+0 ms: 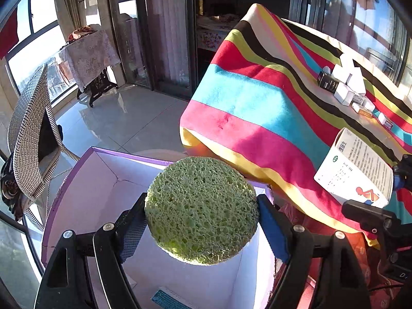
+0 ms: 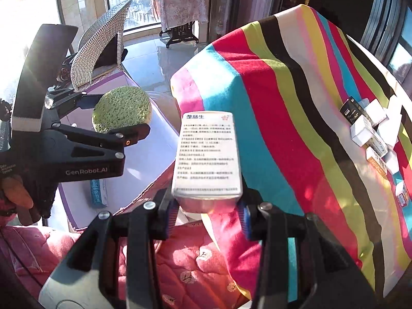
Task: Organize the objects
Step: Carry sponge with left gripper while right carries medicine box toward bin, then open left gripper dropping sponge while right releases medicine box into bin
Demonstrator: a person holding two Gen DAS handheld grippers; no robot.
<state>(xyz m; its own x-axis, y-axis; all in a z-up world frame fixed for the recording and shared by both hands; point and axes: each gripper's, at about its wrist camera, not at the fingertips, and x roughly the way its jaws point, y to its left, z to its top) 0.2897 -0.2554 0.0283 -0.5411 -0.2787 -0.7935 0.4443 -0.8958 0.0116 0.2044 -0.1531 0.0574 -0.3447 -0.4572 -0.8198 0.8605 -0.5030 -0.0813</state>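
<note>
1. Sponge (image 1: 202, 209): light, soft, springy; take by opposite rim edges. Round, green, porous. Clamped in left gripper (image 1: 202, 219), above open box (image 1: 103, 180)
2. Carton (image 2: 207, 154): light, stiff, crushable; take by narrow sides. White, printed text. Clamped in right gripper (image 2: 207, 217), table (image 2: 296, 103) at 2 o'clock

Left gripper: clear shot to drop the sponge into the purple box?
Probably yes. The left gripper holds the sponge right over the open purple box; nothing blocks its mouth.
</note>
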